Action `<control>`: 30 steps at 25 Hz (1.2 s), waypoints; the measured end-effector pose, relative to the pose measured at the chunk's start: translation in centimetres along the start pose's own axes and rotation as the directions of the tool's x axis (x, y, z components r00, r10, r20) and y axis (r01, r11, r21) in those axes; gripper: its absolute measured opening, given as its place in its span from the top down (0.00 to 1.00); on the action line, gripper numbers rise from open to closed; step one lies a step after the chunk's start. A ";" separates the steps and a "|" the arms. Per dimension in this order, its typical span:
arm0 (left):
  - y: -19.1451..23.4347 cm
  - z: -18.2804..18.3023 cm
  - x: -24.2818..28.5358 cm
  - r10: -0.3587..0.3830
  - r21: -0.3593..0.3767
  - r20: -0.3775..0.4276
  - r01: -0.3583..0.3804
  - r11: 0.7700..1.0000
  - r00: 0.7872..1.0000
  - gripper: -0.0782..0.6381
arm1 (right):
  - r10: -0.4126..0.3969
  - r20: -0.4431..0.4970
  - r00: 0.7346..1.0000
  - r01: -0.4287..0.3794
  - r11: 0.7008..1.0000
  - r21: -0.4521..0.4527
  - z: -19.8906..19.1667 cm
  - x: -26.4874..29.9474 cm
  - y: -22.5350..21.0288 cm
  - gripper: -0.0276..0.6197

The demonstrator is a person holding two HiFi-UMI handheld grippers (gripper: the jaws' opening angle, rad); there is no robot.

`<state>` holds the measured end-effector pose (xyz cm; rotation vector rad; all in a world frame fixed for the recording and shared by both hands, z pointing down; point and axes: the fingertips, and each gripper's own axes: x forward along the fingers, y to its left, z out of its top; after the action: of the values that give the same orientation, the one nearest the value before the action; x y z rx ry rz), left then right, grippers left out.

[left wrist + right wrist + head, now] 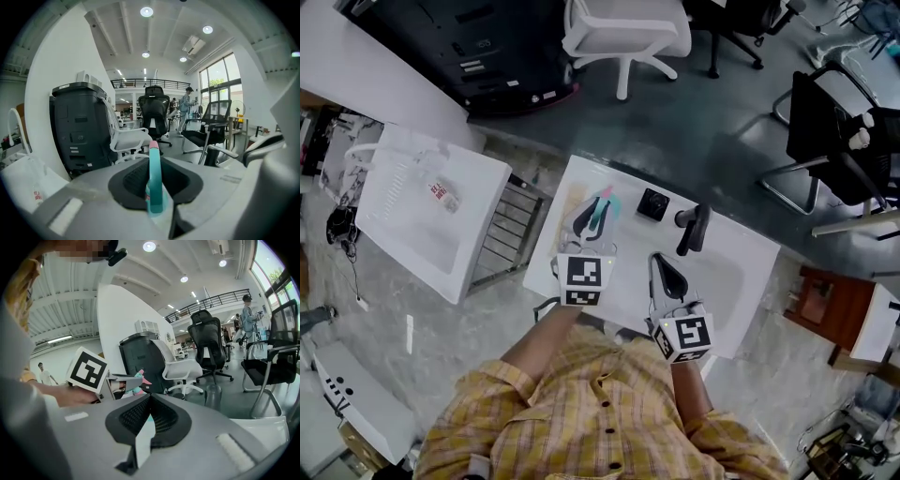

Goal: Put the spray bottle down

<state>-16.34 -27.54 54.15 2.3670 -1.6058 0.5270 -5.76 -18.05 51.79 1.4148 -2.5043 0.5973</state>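
Observation:
The spray bottle (601,212) has a teal head with a pink tip and a pale body. My left gripper (585,238) is shut on it over the left part of the white table (741,272). In the left gripper view the teal bottle (154,180) stands upright between the dark pads of the left gripper (157,187). My right gripper (664,272) hovers over the table's middle, shut with nothing in it. The right gripper view shows the right gripper (149,416) with its pads together, and beyond it the left gripper (123,379) with the bottle's pink tip (141,378).
A small black box (653,203) and a black handled tool (694,228) lie on the table's far side. A white cabinet (422,216) stands to the left, a white chair (623,33) beyond the table, and a black chair (839,131) at the right.

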 end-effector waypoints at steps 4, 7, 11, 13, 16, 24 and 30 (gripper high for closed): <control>0.2 -0.2 1.5 -0.009 -0.001 -0.009 0.009 1.000 1.000 0.79 | -0.009 -0.012 1.000 0.009 1.000 0.012 -0.6 0.0 -0.3 0.95; 0.3 -0.5 2.5 -0.016 -0.006 -0.016 0.016 1.000 1.000 0.79 | -0.016 -0.018 1.000 0.017 1.000 0.014 -0.8 0.1 -0.4 0.95; 0.5 -0.8 3.6 -0.022 -0.007 -0.021 0.021 1.000 1.000 0.79 | -0.023 -0.019 1.000 0.023 1.000 0.012 -0.9 0.3 -0.3 0.95; 0.5 -1.0 4.1 -0.023 -0.004 -0.024 0.023 1.000 0.999 0.79 | -0.028 -0.021 0.999 0.028 1.000 0.010 -1.0 0.2 -0.3 0.95; 0.5 -1.0 4.8 -0.028 0.002 -0.023 0.028 1.000 0.999 0.79 | -0.035 -0.025 0.999 0.036 0.999 0.011 -1.2 0.2 -0.4 0.95; 0.7 -0.6 5.9 -0.026 -0.012 -0.022 0.026 1.000 0.999 0.79 | -0.057 -0.032 0.998 0.058 0.998 0.018 -1.4 -0.4 -1.1 0.95; 0.9 -0.6 6.3 -0.031 -0.019 -0.018 0.031 0.999 0.999 0.79 | -0.090 -0.038 0.995 0.091 0.996 0.023 -1.7 -0.9 -1.9 0.95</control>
<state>-15.18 -32.93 57.35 2.3623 -1.5574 0.5229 -3.73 -17.52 53.43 1.5032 -2.3983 0.6334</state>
